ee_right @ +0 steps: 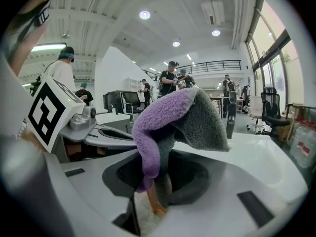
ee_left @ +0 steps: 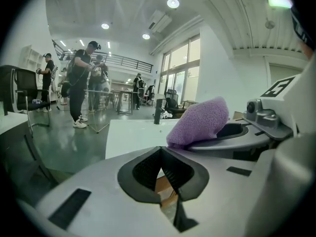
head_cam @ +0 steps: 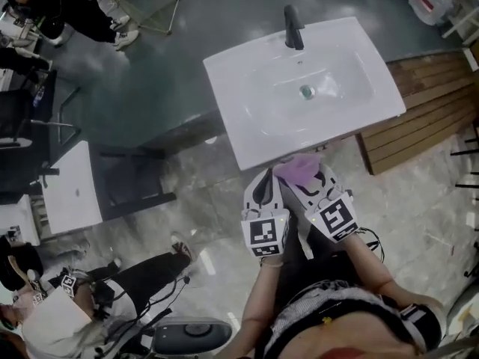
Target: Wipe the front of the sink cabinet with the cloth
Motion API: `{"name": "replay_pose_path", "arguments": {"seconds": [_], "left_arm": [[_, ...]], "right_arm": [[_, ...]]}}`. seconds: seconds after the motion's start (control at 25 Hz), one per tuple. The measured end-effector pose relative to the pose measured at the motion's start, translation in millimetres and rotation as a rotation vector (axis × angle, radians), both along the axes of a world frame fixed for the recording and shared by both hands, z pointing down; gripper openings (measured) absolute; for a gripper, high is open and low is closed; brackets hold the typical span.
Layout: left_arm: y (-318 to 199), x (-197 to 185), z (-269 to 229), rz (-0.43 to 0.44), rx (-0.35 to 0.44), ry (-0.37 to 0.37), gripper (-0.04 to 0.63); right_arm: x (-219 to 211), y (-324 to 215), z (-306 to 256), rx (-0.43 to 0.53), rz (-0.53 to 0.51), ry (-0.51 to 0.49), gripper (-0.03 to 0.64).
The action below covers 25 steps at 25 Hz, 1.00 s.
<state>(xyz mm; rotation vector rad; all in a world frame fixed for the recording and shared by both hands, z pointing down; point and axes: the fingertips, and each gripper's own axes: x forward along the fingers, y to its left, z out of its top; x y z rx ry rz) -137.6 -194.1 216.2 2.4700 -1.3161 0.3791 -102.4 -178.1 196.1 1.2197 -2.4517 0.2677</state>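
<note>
The right claw point(ee_right: 154, 194) clamps the purple cloth point(ee_right: 170, 113), the left claw point(ee_left: 166, 176) closed and empty just beside it; the cabinet front, hidden under the sink point(head_cam: 249, 154) rim, should lie ahead of and below both.

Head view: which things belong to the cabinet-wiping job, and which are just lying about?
In the job:
purple cloth, clamped in the right gripper
left gripper, shut and empty
white sink; its cabinet front is hidden underneath

Just about:
faucet
wooden platform
white unit at left
bystanders
</note>
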Motion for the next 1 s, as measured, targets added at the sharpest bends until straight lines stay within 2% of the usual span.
{"name": "replay_pose_path", "arguments": {"seconds": [0.32,0.64,0.88,1.0], "left_arm": [[6.7,-16.2,78.1,-0.047,-0.047,-0.023,-0.003],[3.3,-39.3,169.6,-0.12,-0.055,-0.023,-0.003],[-1.2,-39.4,231.3,-0.132,0.015,0.003,-0.003],[-0.3,-36.2,251.8,-0.133,0.09,0.017,-0.003]], "right_arm": [[-16.7,3.2,78.9,-0.043,-0.068,0.001,0.163],[-41.1,-1.9,162.8,0.032,-0.17,0.027,0.163],[-42.0,-7.1,226.9,0.107,-0.151,0.019,0.163],[-37.6,-6.5,252.4,0.153,-0.114,-0.026,0.163]]}}
